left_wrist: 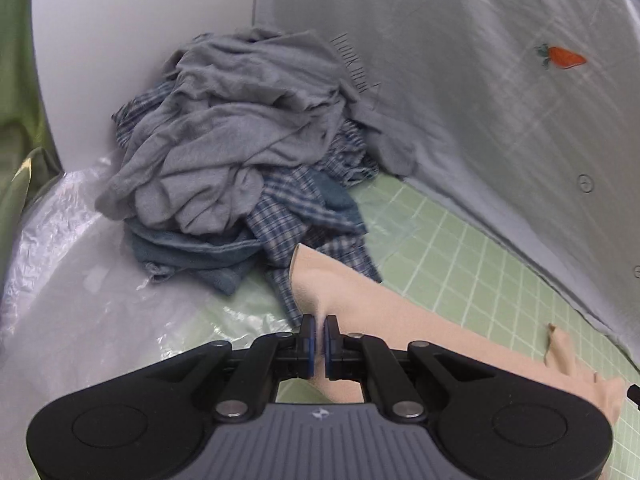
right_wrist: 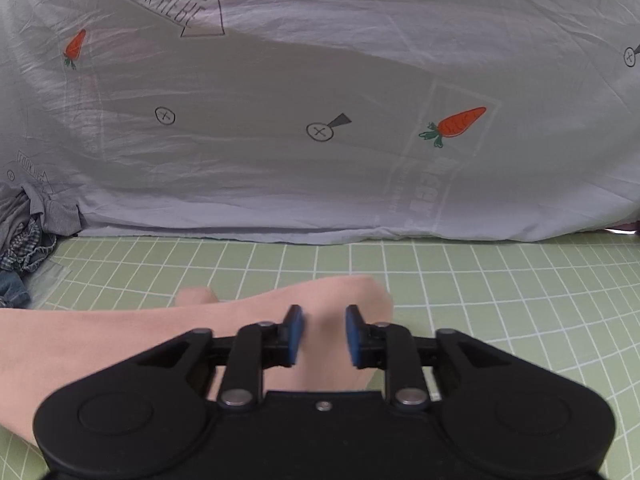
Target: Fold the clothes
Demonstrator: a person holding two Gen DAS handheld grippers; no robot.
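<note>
A peach garment (left_wrist: 440,332) lies stretched across the green grid mat (left_wrist: 460,248). My left gripper (left_wrist: 319,326) is shut on its edge near the left corner, lifting a fold. In the right wrist view the same peach garment (right_wrist: 120,332) runs from the left to under my right gripper (right_wrist: 322,332). The right gripper's jaws stand open over the cloth's right end, with the blue pads (right_wrist: 294,332) apart and nothing pinched.
A pile of grey, plaid and blue clothes (left_wrist: 236,160) sits at the back left on clear plastic sheeting (left_wrist: 80,260); its edge shows in the right wrist view (right_wrist: 24,248). A grey carrot-print sheet (right_wrist: 320,120) hangs behind the mat (right_wrist: 500,280).
</note>
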